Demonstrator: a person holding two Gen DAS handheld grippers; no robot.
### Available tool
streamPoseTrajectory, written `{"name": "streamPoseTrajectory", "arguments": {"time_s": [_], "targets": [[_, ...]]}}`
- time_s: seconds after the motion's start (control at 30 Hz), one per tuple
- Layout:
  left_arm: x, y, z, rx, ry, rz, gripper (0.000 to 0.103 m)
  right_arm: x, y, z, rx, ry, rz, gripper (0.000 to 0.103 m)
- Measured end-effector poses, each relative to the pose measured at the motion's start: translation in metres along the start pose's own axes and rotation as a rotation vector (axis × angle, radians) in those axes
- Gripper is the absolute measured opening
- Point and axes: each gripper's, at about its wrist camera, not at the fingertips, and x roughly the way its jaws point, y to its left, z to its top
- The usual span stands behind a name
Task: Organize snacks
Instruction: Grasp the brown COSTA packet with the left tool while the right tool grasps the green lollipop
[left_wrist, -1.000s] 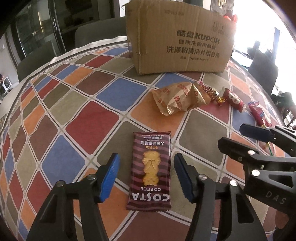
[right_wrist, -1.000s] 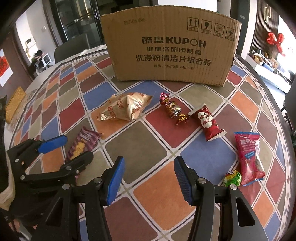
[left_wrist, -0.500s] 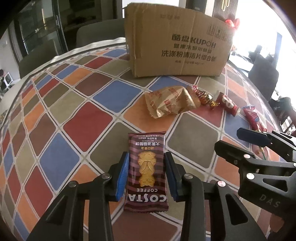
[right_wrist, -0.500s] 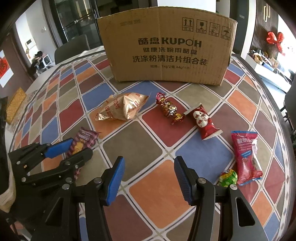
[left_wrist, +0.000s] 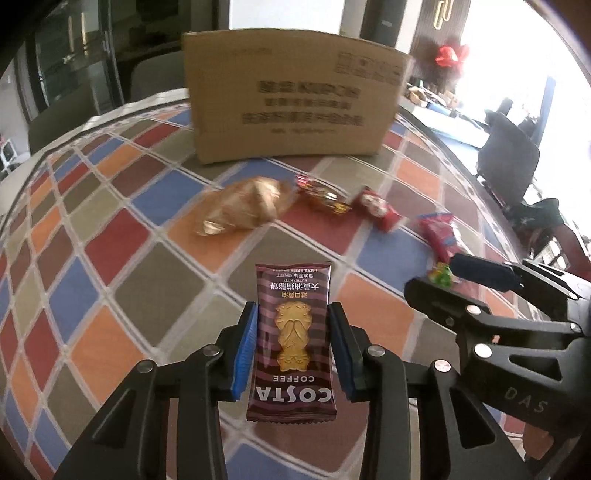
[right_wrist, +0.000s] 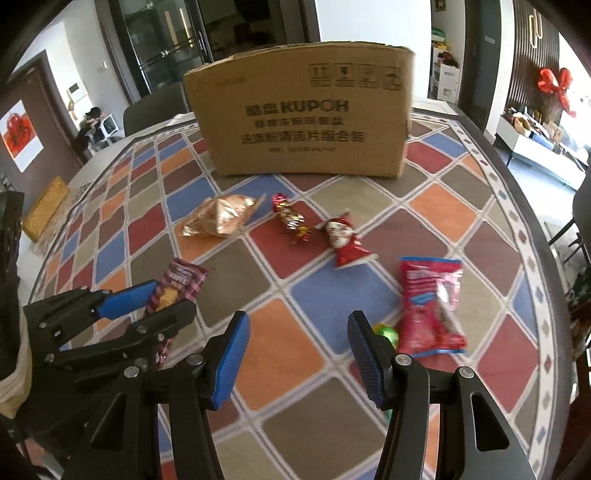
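Item: Costa biscuit packet (left_wrist: 291, 339), light, crinkly, likely fragile inside, was clamped by its long edges in the left gripper (left_wrist: 293, 345), raised above the near table (left_wrist: 155, 288); right gripper (right_wrist: 299, 354) stood wide open, empty; carton (right_wrist: 306, 122) far.

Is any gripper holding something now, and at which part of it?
The left gripper holds the Costa Coffee biscuit packet by its two long side edges, about mid-length. The right gripper is open and holds nothing.
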Motion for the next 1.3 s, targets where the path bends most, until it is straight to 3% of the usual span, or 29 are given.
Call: {"name": "streamPoseTrajectory", "arguments": {"time_s": [0.43,0.53,0.8,1.0,1.3], "targets": [[0.012,-0.028,0.0,0.016,0.016,-0.01,0.038,0.001,-0.036,-0.012,0.014,-0.002,-0.027,0.056],[0.014,-0.029,0.002,0.015,0.022,-0.007,0.038,0.009,-0.04,-0.009,0.013,0.012,-0.02,0.045],[0.017,-0.031,0.006,0.021,0.022,0.007,0.038,0.024,-0.042,-0.006,-0.002,0.042,-0.021,0.039],[0.015,-0.032,0.008,0.026,0.019,0.019,0.038,0.032,-0.042,-0.009,-0.015,0.064,-0.043,0.029],[0.0,-0.029,0.017,-0.003,-0.011,0.036,0.038,0.028,-0.039,-0.006,0.009,0.061,-0.005,0.028]]}}
